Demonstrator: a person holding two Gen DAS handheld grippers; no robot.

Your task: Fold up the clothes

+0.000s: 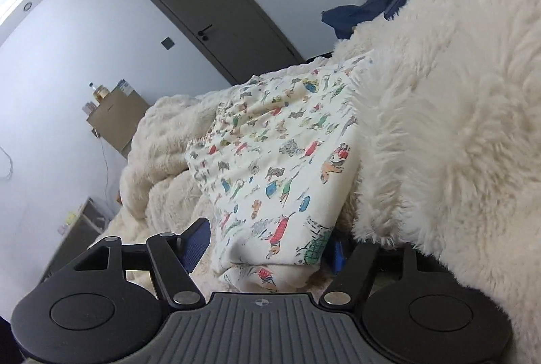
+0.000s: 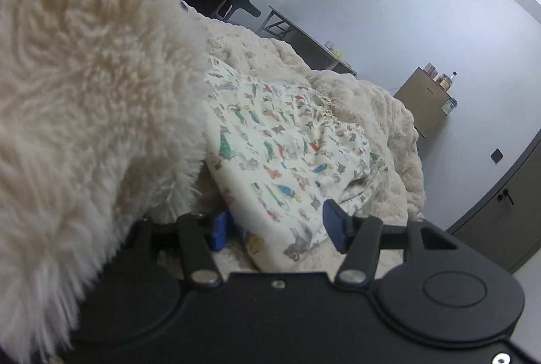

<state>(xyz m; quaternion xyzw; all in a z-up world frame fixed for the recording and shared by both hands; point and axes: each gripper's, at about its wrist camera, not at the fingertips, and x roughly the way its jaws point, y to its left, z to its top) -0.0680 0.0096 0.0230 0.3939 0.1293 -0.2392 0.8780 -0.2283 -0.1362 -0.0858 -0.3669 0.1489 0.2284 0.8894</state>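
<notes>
A cream garment printed with small coloured animals lies folded on a cream plush blanket covering a bed. My left gripper stands open at the garment's near edge. Its blue fingertips sit either side of the cloth, and the right one is partly hidden behind the fabric. In the right wrist view the same garment lies on the blanket. My right gripper is open around its near corner, with the blue pads standing off the cloth.
A mass of fluffy white fleece fills the right of the left wrist view and the left of the right wrist view, very close to both cameras. Beyond the bed are a grey door, a cardboard box, a folding table and dark blue cloth.
</notes>
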